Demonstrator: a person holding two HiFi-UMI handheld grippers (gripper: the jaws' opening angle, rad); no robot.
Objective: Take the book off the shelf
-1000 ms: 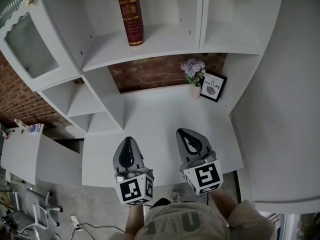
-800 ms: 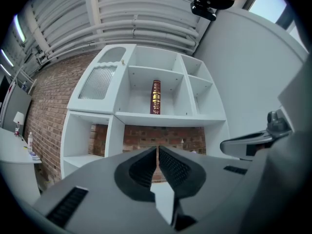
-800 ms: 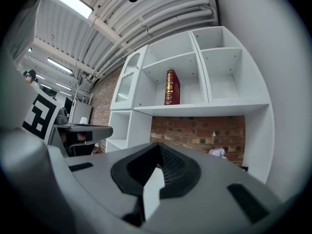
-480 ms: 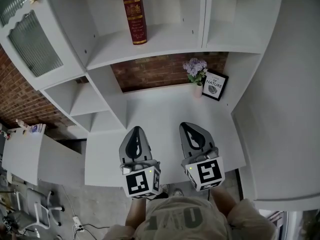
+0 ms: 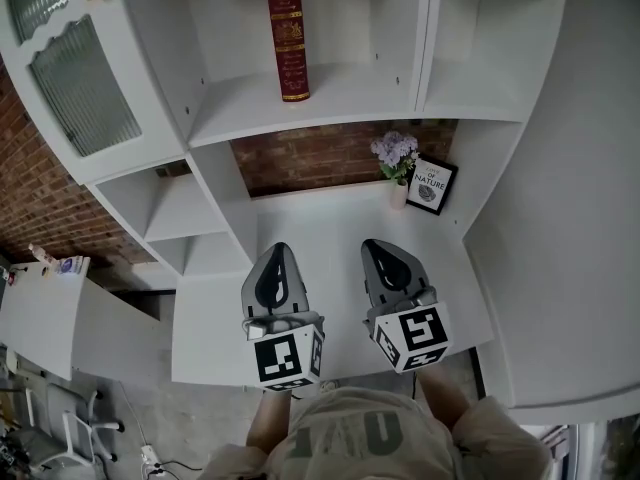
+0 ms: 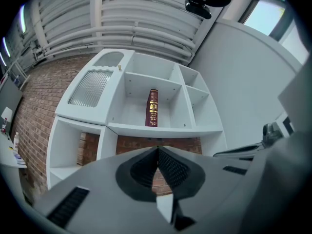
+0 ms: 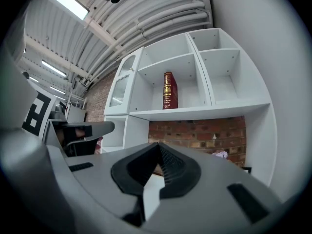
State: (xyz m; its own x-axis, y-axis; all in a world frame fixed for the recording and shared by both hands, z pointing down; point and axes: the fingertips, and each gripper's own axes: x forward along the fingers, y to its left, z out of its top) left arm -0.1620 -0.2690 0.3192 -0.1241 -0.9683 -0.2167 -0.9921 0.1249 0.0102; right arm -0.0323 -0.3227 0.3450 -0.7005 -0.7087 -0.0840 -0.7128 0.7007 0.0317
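A dark red book (image 5: 287,33) with gold lettering stands upright on the middle shelf (image 5: 330,93) of a white shelf unit; it also shows as the book (image 6: 153,107) in the left gripper view and the book (image 7: 168,90) in the right gripper view. My left gripper (image 5: 278,253) and right gripper (image 5: 378,248) hang side by side over the white desk (image 5: 330,223), well below and short of the book. Both have their jaws shut with nothing between them. The left gripper (image 6: 157,150) and the right gripper (image 7: 157,146) point toward the shelf unit.
A small vase of purple flowers (image 5: 396,158) and a black-framed picture (image 5: 431,184) stand at the desk's back right before a brick wall (image 5: 300,153). A glass-fronted cabinet door (image 5: 80,78) is at upper left. Open side shelves (image 5: 175,208) lie left of the desk.
Both grippers have risen and moved a little toward the shelf unit. The head view has tilted, so the book and shelves sit lower and further right in the picture. Both stay shut.
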